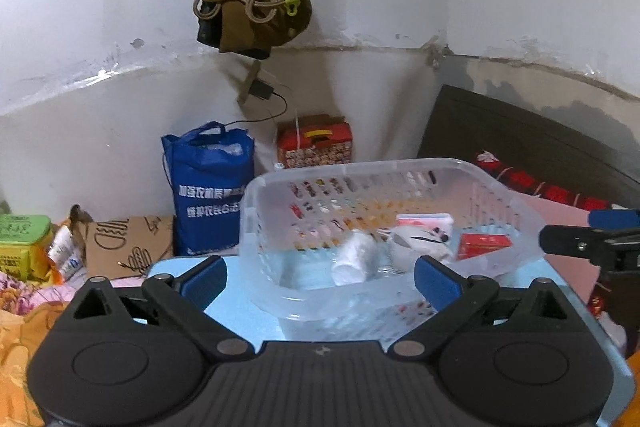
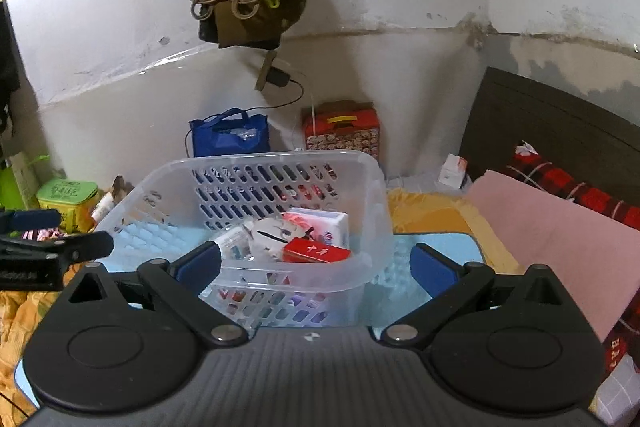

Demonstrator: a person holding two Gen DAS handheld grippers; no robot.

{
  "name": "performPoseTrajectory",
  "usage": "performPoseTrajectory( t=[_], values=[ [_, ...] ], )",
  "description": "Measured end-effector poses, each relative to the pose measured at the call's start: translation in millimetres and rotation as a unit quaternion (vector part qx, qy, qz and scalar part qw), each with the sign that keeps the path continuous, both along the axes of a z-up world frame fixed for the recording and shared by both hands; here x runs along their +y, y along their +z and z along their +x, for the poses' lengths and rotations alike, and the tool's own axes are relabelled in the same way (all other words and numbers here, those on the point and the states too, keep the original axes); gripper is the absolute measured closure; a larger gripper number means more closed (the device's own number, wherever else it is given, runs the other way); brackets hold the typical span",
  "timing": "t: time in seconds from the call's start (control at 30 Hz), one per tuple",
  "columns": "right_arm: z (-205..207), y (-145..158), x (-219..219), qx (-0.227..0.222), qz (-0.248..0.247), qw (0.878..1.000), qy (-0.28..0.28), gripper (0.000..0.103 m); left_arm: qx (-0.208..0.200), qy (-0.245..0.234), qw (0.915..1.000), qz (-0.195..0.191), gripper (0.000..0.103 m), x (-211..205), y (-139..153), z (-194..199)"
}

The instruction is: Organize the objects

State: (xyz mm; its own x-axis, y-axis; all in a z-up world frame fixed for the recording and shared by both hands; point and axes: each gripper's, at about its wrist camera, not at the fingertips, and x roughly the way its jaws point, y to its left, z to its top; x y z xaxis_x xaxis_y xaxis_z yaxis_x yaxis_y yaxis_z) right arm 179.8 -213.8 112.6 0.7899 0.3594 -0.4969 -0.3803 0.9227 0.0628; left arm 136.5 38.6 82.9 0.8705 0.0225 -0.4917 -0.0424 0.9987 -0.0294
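Note:
A clear plastic basket (image 1: 500, 195) (image 2: 372, 187) stands on a light blue mat (image 1: 240, 311) (image 2: 448, 247). Inside lie a white tube (image 1: 354, 257) (image 2: 236, 239), a white pouch with dark marks (image 1: 420, 245) (image 2: 272, 235), a tissue pack (image 1: 426, 221) (image 2: 320, 223) and a small red box (image 1: 484, 245) (image 2: 316, 251). My left gripper (image 1: 320, 281) is open and empty just before the basket's near wall. My right gripper (image 2: 316, 267) is open and empty, its jaws at either side of the basket's near right corner. Each gripper shows at the edge of the other's view.
A blue bag (image 1: 212, 187) (image 2: 230, 137) and a red patterned box (image 1: 316, 143) (image 2: 342, 129) stand against the wall. A green tin (image 1: 24, 247) (image 2: 68, 197) and cardboard (image 1: 128, 243) lie left. A pink sheet (image 2: 560, 239) and a plaid cloth (image 2: 576, 191) lie right. A bag hangs above (image 1: 256, 19).

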Motion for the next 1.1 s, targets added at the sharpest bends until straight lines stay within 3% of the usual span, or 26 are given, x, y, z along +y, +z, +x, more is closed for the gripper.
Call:
performPoseTrajectory(
  t=[0.17,0.27,1.1],
  values=[
    [-1.0,-0.2,2.9,0.006,-0.016,1.0,0.001,0.0,0.006,0.002,0.9999,0.015,0.002,-8.0,0.9,-5.9],
    [-2.3,0.3,8.0,0.002,-0.027,1.0,0.002,0.0,0.013,-0.012,0.9998,0.005,0.002,-11.5,1.9,-6.3],
    [1.6,-3.0,10.2,0.026,-0.019,0.999,-0.004,0.0,0.025,-0.015,0.9996,0.001,0.002,-19.3,2.6,-8.1]
  ],
)
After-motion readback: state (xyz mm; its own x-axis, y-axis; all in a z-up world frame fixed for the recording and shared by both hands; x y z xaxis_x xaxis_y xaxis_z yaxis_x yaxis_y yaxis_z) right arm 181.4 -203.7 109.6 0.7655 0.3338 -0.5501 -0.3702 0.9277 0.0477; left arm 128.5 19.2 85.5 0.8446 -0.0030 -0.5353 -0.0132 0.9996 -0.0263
